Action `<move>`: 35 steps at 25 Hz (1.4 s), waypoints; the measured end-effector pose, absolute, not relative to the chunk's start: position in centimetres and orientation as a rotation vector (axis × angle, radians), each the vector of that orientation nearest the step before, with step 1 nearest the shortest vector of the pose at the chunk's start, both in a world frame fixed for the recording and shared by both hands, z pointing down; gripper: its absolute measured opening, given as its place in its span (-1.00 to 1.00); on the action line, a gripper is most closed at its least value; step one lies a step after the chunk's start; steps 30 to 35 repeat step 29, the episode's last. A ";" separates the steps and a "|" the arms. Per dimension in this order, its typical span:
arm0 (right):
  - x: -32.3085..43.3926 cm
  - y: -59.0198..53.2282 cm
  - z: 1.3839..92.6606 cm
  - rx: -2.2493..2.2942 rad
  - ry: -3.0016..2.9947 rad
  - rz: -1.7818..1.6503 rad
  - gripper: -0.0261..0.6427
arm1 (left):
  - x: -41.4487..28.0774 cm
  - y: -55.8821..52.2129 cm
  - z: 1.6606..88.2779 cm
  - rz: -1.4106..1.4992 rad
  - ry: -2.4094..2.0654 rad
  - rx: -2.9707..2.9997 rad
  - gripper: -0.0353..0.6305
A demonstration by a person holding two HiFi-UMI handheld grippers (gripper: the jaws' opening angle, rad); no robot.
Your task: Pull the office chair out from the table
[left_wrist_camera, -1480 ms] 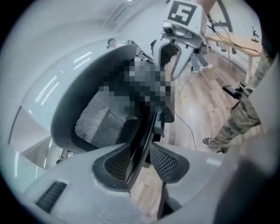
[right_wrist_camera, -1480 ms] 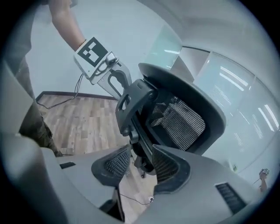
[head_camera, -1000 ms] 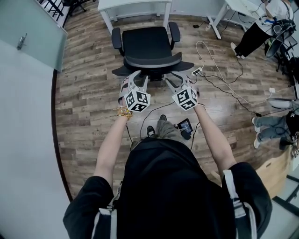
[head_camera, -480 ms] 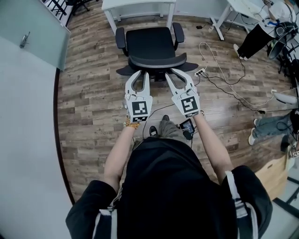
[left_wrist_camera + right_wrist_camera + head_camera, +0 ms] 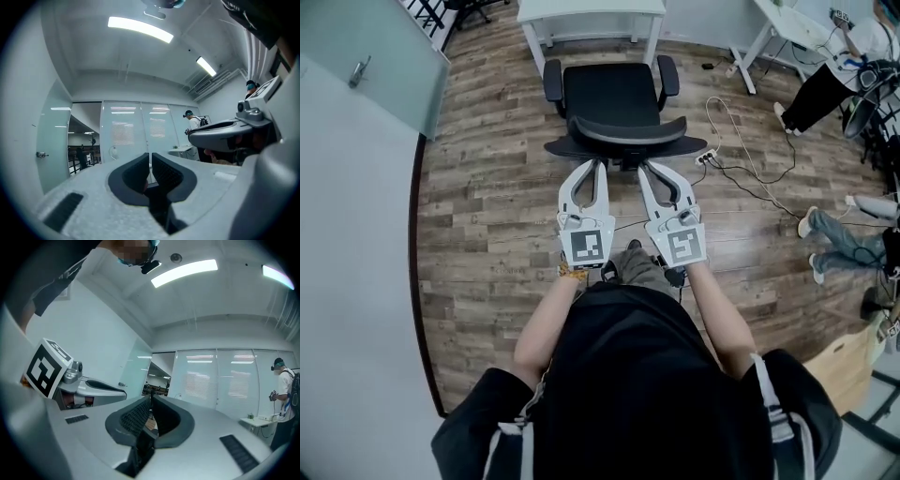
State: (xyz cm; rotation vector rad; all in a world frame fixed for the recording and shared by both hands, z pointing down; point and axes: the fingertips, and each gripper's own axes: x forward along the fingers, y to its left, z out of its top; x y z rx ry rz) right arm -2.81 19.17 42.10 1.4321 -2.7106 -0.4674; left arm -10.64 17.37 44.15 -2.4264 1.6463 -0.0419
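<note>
**Office chair and surface.** The office chair [image 5: 614, 89] stands on the wood floor [image 5: 487, 206] with its seat clear of the white surface [image 5: 591, 11] at the top of the head view. Its backrest is turned toward me, and a strip of floor shows between it and my tongs. I judge the pull to be essentially done, since the chair is out from under the surface and nothing holds it.

**Arms.** A second ago both forearms reached lower and the tongs stood wide apart just behind the backrest. They have since come up, and both arms now extend forward side by side, with the marker cubes facing upward.

**Tongs.** The left tongs [image 5: 592, 167] and right tongs [image 5: 647, 169] point level toward the chair, near its backrest but not touching it. Both gripper views look out across the room rather than down.

**Jaws.** The jaws of the left tongs [image 5: 150, 164] are closing to a thin slit. Those of the right tongs [image 5: 151, 411] are closing too, all but together. Nothing lies between either pair.
</note>
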 end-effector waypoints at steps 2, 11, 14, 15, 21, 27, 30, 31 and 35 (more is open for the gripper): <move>-3.1 19.3 42.7 1.446 -2.699 -0.448 -0.88 | -10.8 17.6 44.8 -0.054 1.650 -2.440 -0.79; -2.9 19.7 44.0 1.458 -2.681 -0.393 -0.90 | -11.2 18.2 45.9 -0.105 1.665 -2.447 -0.80; -2.9 19.7 44.3 1.457 -2.679 -0.378 -0.90 | -11.3 18.0 46.1 -0.107 1.675 -2.461 -0.80; -2.8 19.7 44.5 1.454 -2.675 -0.375 -0.90 | -11.3 18.0 46.2 -0.111 1.676 -2.464 -0.80; -2.5 19.4 44.7 1.442 -2.673 -0.355 -0.90 | -11.2 17.7 46.3 -0.111 1.679 -2.483 -0.80; -1.7 18.9 44.7 1.445 -2.666 -0.352 -0.90 | -11.1 17.3 46.3 -0.114 1.670 -2.476 -0.80; -1.5 18.6 44.5 1.454 -2.664 -0.350 -0.90 | -11.2 17.0 46.1 -0.113 1.668 -2.473 -0.80; -1.5 18.6 44.5 1.454 -2.664 -0.350 -0.90 | -11.2 17.0 46.1 -0.113 1.668 -2.473 -0.80; -1.5 18.6 44.5 1.454 -2.664 -0.350 -0.90 | -11.2 17.0 46.1 -0.113 1.668 -2.473 -0.80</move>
